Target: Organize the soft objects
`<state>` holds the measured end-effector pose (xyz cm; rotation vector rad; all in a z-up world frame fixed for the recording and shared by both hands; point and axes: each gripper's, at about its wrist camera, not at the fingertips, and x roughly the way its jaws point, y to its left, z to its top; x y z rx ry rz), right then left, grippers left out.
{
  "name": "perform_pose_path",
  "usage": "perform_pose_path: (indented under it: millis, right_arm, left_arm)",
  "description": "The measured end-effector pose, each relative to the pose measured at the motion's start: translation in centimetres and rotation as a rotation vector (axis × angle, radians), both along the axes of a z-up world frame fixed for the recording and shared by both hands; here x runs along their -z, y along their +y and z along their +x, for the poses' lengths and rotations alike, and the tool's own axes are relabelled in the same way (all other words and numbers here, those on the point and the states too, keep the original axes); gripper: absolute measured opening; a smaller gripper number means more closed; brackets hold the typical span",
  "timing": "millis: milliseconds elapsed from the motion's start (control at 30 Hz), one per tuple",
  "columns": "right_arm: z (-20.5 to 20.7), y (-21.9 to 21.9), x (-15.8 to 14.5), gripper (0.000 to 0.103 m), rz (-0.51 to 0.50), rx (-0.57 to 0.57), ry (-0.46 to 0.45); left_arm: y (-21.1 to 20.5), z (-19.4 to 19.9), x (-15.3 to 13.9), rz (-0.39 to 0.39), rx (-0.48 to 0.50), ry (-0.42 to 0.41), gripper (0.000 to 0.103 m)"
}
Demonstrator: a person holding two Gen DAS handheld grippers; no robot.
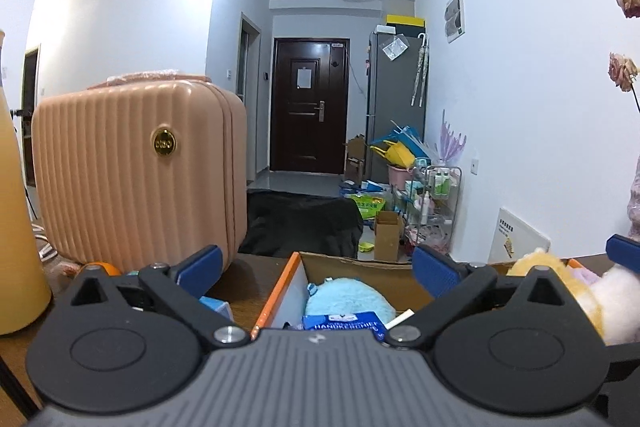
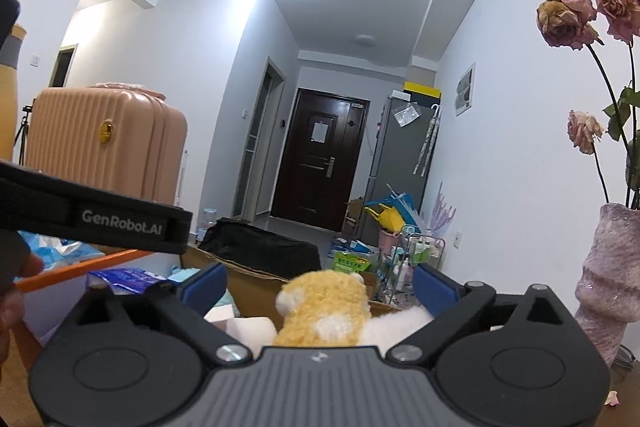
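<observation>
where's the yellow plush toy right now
In the right wrist view the yellow plush toy sits in the cardboard box, between the open right gripper's fingers, untouched.

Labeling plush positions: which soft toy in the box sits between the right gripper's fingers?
The yellow plush, centred between the open right gripper pads. The light blue plush lies under the left gripper.

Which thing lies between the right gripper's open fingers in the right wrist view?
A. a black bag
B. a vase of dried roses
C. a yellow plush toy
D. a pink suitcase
C: the yellow plush toy sits in the cardboard box between the right gripper fingers, which are spread apart and not touching it.
</observation>
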<state>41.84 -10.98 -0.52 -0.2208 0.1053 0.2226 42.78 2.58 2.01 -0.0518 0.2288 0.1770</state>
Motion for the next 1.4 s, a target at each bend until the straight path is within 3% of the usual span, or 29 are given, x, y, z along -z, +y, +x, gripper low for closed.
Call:
perform_pose_path:
  millis: [167,567,1400]
  right_arm:
    - [-0.5,-0.2,-0.5,0.103,0.016,-0.004,-0.012]
    - [0.0,-2.8,-2.4,0.103,0.189,0.011,0.035]
    - [-3.0,-4.0,-1.5,0.103,0.199,0.073,0.043]
  left_arm:
    - [0.3,-0.1,-0.2,-0.009,-0.001,0.006,0.103]
    - [1.7,-0.4,-0.6,-0.067,-0.012,0.024,0.103]
    - [2.0,-2.2,-0.7,-0.071,-0.012,0.015,0.103]
